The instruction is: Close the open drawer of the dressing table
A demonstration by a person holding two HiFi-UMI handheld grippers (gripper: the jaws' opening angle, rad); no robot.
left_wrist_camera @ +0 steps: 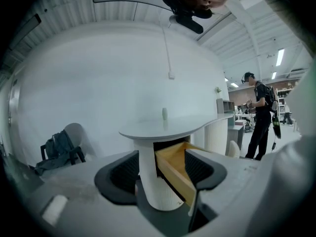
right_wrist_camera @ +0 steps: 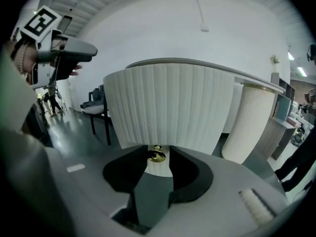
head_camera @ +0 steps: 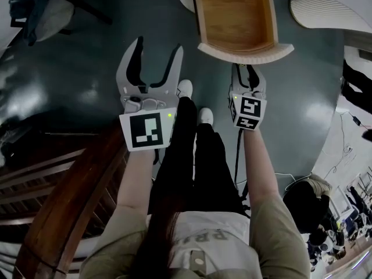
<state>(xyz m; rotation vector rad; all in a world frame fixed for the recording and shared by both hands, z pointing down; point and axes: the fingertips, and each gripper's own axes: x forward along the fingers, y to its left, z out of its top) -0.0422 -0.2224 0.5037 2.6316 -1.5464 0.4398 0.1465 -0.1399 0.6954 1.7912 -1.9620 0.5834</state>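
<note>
The dressing table's drawer stands pulled out, its wooden inside bare, with a white ribbed front. My right gripper is up against that front. In the right gripper view, its jaws sit narrow on either side of the small gold knob, shut on it. My left gripper hangs open and holds nothing, to the left of the drawer and clear of it. In the left gripper view, the drawer's wooden side and the table's white pedestal show between the wide jaws.
A small bottle stands on the tabletop. My legs and white shoes are just below the drawer. Dark wooden furniture is at the left. A chair with a bag stands at the wall, and a person stands at the right.
</note>
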